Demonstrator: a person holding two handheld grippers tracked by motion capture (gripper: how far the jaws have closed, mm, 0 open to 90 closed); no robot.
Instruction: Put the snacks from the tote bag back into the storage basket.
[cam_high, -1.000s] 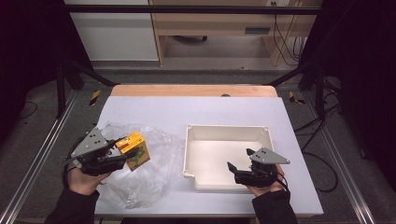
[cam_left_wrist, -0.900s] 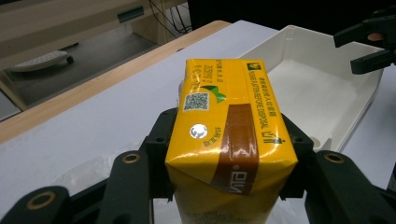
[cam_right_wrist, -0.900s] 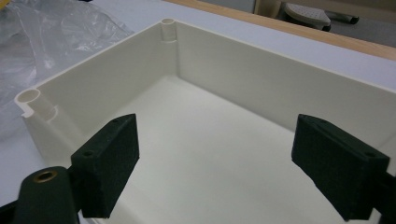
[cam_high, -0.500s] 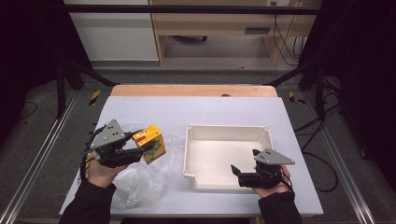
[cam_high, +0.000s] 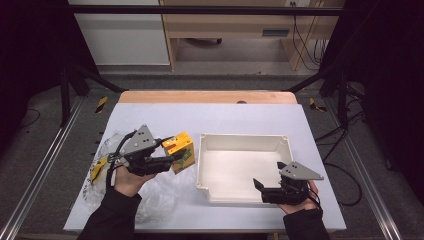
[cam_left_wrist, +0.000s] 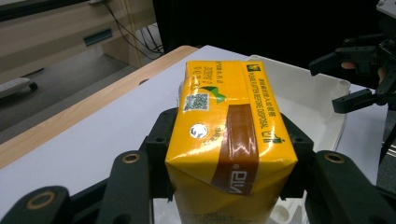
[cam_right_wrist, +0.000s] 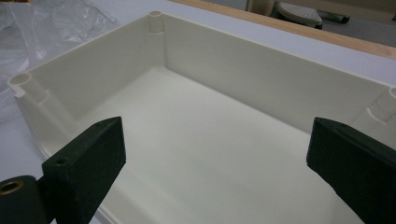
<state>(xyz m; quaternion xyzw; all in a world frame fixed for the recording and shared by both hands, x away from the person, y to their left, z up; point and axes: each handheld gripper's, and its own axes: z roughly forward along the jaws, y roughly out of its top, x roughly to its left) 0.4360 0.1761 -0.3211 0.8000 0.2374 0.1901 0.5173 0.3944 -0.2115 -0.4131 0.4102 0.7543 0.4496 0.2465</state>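
Observation:
A yellow drink carton (cam_high: 181, 151) with a brown band hangs above the table, just left of the white tray (cam_high: 245, 137). My left gripper (cam_high: 176, 156) is shut on it; in the left gripper view the jaws press both long sides of the carton (cam_left_wrist: 229, 140). My right gripper (cam_high: 258, 187) is open over the tray's near right corner, nothing between its jaws. The right gripper view looks across the bare tray floor to the far wall (cam_right_wrist: 261, 74), with the right gripper (cam_right_wrist: 219, 154) spread wide. The left gripper view also shows the right gripper (cam_left_wrist: 355, 74) farther off.
A crumpled clear plastic bag (cam_high: 155, 197) lies on the table under my left hand, with a small yellow item (cam_high: 100, 165) inside at its left. A wooden strip (cam_high: 207, 96) runs along the table's far edge. Metal rails (cam_high: 40, 175) flank the table.
My left gripper has carried the carton up out of the bag and to the right, toward the tray's left wall. The right gripper has barely moved.

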